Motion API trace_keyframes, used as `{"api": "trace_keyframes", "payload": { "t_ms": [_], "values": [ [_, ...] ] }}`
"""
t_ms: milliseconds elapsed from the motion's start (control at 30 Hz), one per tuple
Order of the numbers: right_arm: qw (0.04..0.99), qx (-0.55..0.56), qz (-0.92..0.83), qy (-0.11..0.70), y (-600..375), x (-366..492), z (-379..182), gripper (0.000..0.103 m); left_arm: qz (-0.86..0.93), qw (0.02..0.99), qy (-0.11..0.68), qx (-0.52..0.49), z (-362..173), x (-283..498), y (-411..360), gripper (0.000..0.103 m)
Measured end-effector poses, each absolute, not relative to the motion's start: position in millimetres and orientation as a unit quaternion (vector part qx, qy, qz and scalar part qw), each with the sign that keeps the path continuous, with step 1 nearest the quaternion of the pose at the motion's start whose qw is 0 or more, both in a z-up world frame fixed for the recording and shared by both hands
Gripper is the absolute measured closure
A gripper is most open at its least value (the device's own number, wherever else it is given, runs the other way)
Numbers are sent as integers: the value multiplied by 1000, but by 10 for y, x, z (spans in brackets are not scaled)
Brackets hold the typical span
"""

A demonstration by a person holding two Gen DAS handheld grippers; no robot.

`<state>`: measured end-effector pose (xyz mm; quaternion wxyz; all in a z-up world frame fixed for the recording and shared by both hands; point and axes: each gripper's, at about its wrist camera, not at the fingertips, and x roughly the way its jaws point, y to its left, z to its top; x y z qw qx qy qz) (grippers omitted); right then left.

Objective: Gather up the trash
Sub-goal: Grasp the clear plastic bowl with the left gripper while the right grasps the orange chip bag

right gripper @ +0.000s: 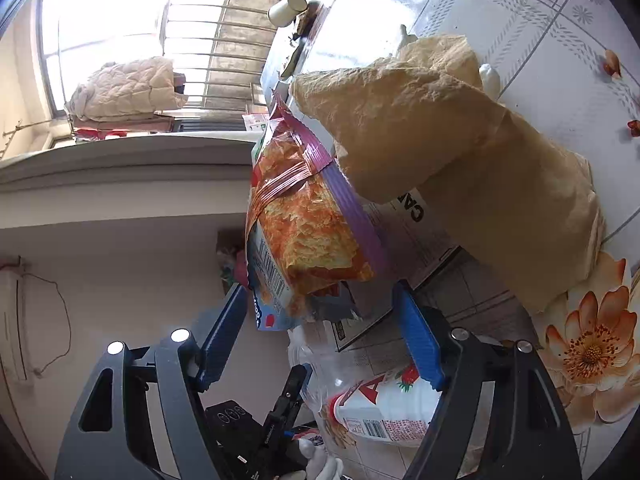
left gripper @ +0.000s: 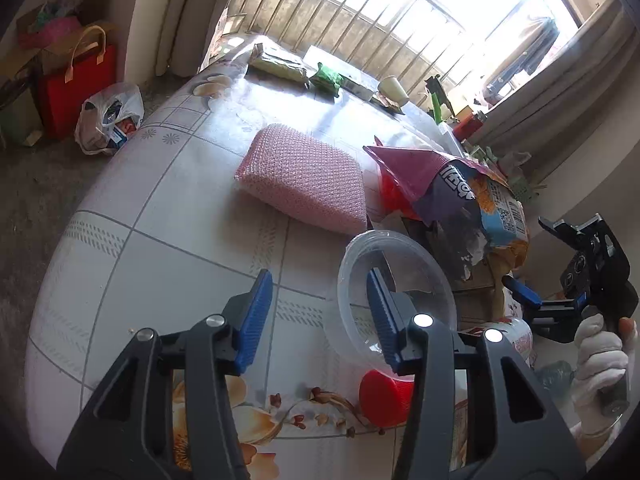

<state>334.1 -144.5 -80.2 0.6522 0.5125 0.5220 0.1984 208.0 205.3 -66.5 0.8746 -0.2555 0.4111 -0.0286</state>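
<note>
Your left gripper (left gripper: 320,316) is part-open straddling the clear plastic tub (left gripper: 394,296) rim, tub tipped on its side, mouth toward you; pink sponge (left gripper: 306,178) beyond, chip bag (left gripper: 476,196) right. Your right gripper (right gripper: 320,336) gapes empty below that bag.

Black left gripper (left gripper: 316,316), blue ribbed jaws, white glove (left gripper: 600,356)

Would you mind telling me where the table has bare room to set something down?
The widest bare stretch of tablecloth lies left of the pink sponge, running toward the near edge. Another runs between the sponge and the packets at the far edge. It is crowded on the right, around the clear plastic lid, snack bag and red cap.
</note>
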Motion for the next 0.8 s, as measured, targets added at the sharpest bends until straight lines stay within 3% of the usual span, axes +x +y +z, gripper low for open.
{"api": "trace_keyframes", "payload": {
  "t_ms": [333, 467, 600, 700, 800],
  "values": [
    [686, 513, 170, 488, -1159, 3477, -785, 33, -23, 875, 415, -250, -731, 2088, 2043, 86],
    [683, 524, 159, 483, -1178, 3488, -844, 54, -23, 877, 412, -246, -729, 2091, 2045, 94],
    [681, 535, 166, 472, -1203, 3467, -866, 74, -23, 882, 405, -242, -708, 2084, 2041, 95],
    [679, 541, 178, 463, -1223, 3445, -834, 84, -21, 884, 398, -244, -680, 2081, 2060, 96],
    [683, 543, 193, 448, -1255, 3417, -749, 88, -20, 887, 388, -250, -640, 2063, 2085, 97]
  ]
}}
